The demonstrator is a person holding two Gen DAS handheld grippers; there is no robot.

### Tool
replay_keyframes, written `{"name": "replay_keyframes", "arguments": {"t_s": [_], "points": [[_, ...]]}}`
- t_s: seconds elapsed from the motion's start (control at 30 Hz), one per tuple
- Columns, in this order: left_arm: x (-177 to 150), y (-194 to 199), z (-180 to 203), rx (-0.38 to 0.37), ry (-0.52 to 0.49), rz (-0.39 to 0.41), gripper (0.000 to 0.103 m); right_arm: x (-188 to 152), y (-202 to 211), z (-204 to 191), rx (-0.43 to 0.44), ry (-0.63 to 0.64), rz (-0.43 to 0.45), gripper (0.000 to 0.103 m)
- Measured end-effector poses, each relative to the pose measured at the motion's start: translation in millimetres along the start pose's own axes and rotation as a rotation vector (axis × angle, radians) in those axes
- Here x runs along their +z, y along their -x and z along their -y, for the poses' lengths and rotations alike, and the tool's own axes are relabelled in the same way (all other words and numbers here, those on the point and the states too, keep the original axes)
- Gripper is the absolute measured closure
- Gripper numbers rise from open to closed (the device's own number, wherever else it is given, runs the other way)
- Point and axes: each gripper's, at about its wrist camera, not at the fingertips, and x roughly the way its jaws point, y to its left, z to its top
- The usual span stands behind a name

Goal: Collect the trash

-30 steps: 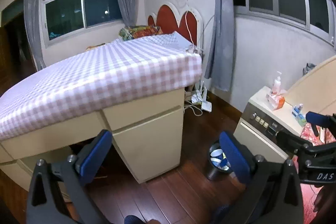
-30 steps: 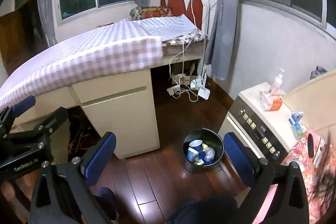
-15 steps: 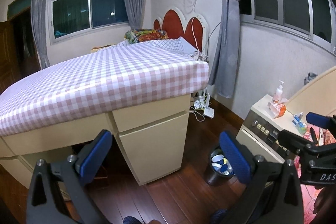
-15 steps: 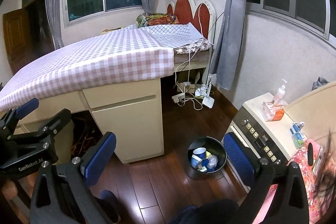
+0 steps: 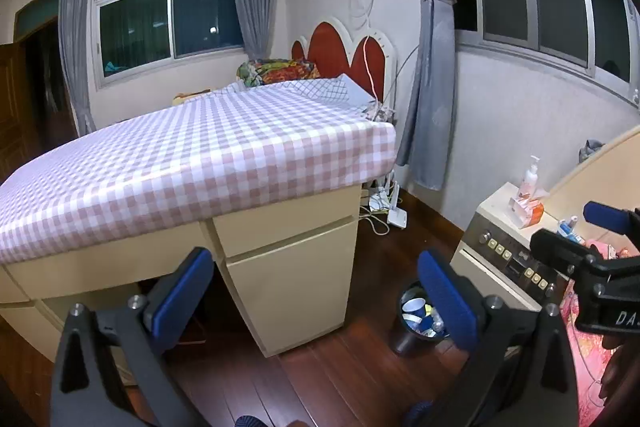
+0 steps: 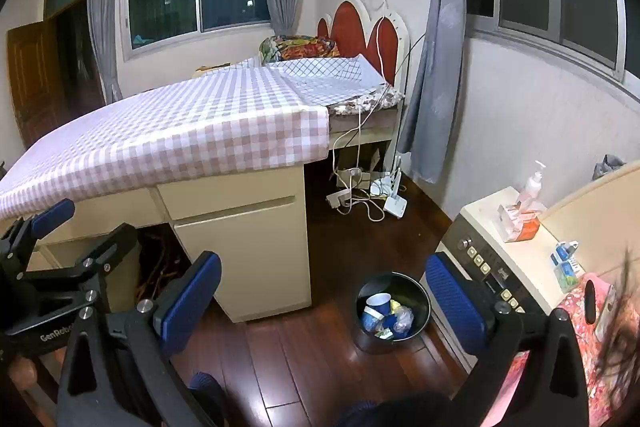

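A black round bin (image 6: 394, 311) stands on the wooden floor between a cream cabinet and a low appliance. It holds blue paper cups (image 6: 376, 307) and crumpled wrappers. In the left wrist view the bin (image 5: 414, 319) is partly hidden behind a blue finger pad. My left gripper (image 5: 316, 291) is open and empty, held well above the floor. My right gripper (image 6: 324, 295) is open and empty too, above and in front of the bin. Each gripper shows at the edge of the other's view.
A table with a pink checked cloth (image 5: 192, 155) sits on cream cabinets (image 6: 248, 251). A low appliance (image 6: 504, 259) with a pump bottle and tissue pack stands at the right. Cables and a power strip (image 6: 360, 195) lie on the floor near the curtain.
Both grippers have risen and tilted up a little, so the bin sits lower and smaller in both views. Both stay open and empty.
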Motion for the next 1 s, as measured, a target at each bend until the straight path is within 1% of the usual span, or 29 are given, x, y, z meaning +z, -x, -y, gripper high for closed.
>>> {"name": "replay_keyframes", "arguments": {"t_s": [0.37, 1.0], "points": [[3.7, -0.6, 1.9, -0.017, -0.008, 0.003, 0.0, 0.3, 1.7, 5.4, -0.001, -0.006, 0.005, 0.0], [6.9, -1.9, -3.5, -0.011, -0.018, 0.01, 0.0, 1.1, -2.7, 2.6, 0.001, 0.0, 0.004, 0.0]]}}
